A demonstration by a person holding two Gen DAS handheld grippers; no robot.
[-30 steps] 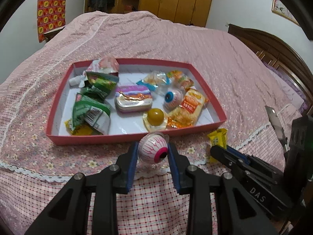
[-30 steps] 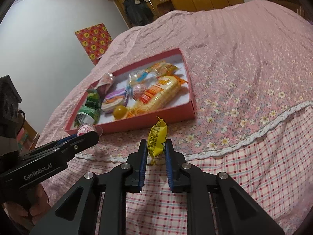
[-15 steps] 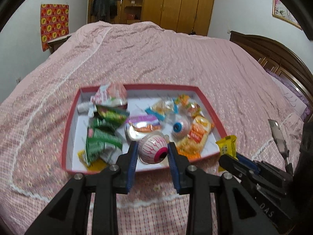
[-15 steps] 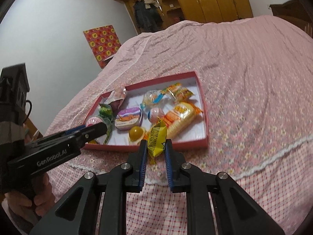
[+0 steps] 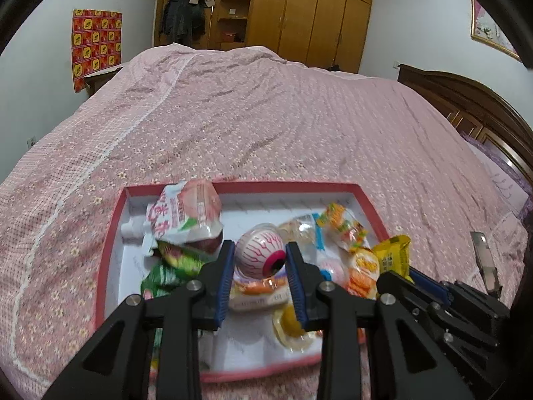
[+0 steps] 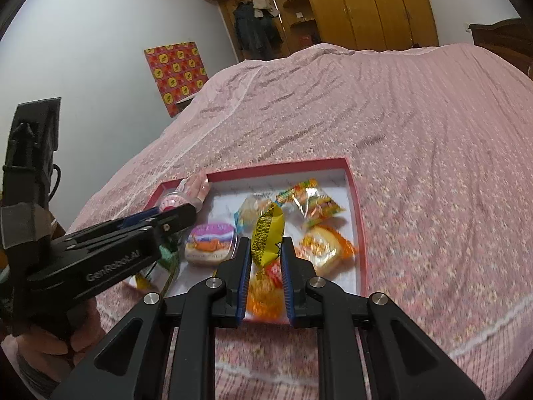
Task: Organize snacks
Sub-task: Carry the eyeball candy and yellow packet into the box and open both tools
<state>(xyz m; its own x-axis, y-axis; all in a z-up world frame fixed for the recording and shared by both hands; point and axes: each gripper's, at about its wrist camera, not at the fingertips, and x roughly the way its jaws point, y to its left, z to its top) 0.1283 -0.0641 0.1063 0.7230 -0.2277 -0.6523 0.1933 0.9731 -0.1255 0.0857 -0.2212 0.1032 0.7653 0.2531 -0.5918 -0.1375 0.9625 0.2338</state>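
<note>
Shallow red-rimmed cardboard tray point(image 5: 368, 200) on pink floral bed point(image 5: 266, 126), already holding most snacks; left gripper point(image 5: 259, 260) fingers clamp white plastic eyeball candy point(image 5: 260, 255), right gripper point(image 6: 265, 253) fingers pinch yellow foil packet point(image 6: 266, 233), both poised above tray, unreleased.

right gripper point(image 6: 265, 250) clamping yellow snack packet point(image 6: 266, 235); red tray point(image 6: 353, 193) below

A bedroom in a home: a wide bed point(image 5: 266, 126) under a pink floral cover fills the room, with a dark wooden headboard point(image 5: 466, 100) at one side, a tall wooden wardrobe point(image 5: 299, 16) (coats point(image 5: 181, 13) hanging in its open bay) and a framed picture point(image 5: 489, 30) on the wall.
</note>
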